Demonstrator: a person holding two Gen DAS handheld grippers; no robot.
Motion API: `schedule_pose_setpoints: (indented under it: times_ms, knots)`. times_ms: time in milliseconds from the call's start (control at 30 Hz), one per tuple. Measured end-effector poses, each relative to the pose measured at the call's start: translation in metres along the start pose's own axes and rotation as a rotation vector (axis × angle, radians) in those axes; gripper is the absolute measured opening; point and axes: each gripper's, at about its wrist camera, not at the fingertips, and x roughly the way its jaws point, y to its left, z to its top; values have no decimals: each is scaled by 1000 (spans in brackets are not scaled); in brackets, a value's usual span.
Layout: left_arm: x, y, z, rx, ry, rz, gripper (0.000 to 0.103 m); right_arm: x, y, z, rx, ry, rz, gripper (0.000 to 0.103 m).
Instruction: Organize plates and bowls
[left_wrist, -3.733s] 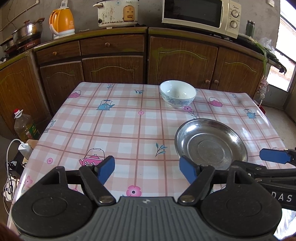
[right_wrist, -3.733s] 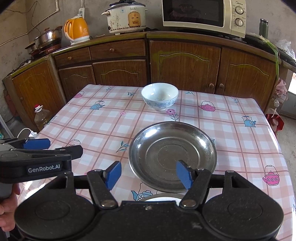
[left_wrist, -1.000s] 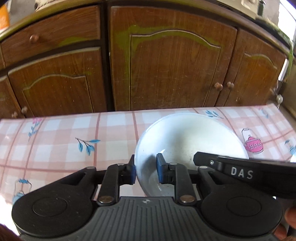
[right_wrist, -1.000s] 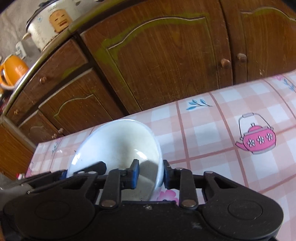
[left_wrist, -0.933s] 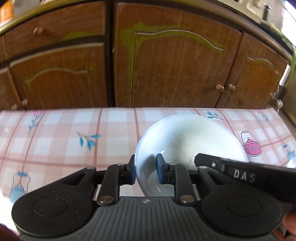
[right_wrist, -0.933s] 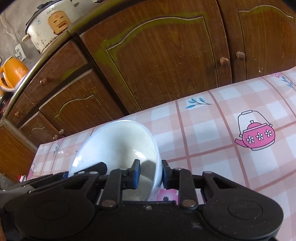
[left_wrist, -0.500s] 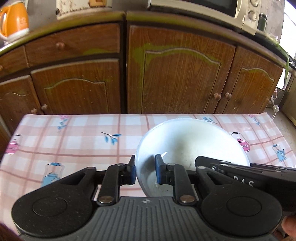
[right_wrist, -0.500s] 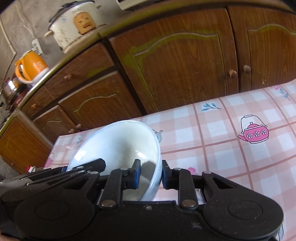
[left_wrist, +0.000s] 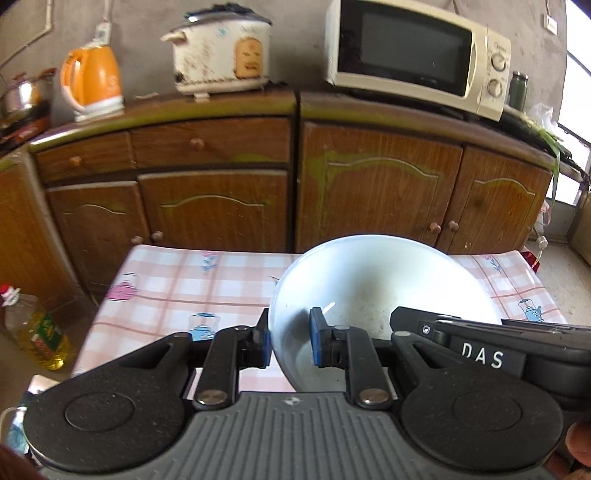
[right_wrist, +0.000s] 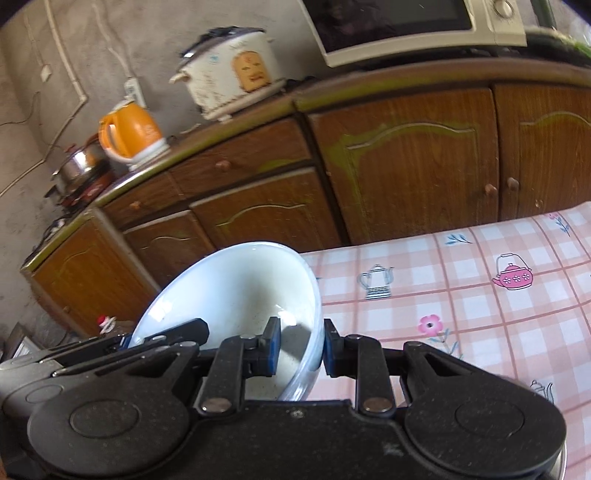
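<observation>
One white round ceramic bowl (left_wrist: 380, 291) hangs above the pink checked surface (left_wrist: 177, 291), the left tool (left_wrist: 289, 341) and right tool (right_wrist: 300, 345) each clamped on opposite rims, bare cloth around it.

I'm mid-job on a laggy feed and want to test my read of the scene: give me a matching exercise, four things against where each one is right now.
Things:
1. white bowl
2. orange kettle
3. microwave
4. oil bottle

Places:
A. on the floor, left of the table
B. on the counter, right end, above the cabinet doors
C. clamped at its rim by the left gripper and the right gripper
D. on the counter, left of the rice cooker

Pairs: 1-C, 2-D, 3-B, 4-A
</observation>
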Motion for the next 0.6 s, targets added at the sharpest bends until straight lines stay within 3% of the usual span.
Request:
schedule_pose_setpoints:
  times_ms: [300, 600]
  knots:
    - [-61, 14, -14, -2, -42, 45, 19, -47, 43, -18, -37, -20, 22, 30]
    - [-97, 17, -31, -9, -72, 56, 19, -83, 63, -39, -60, -35, 29, 30]
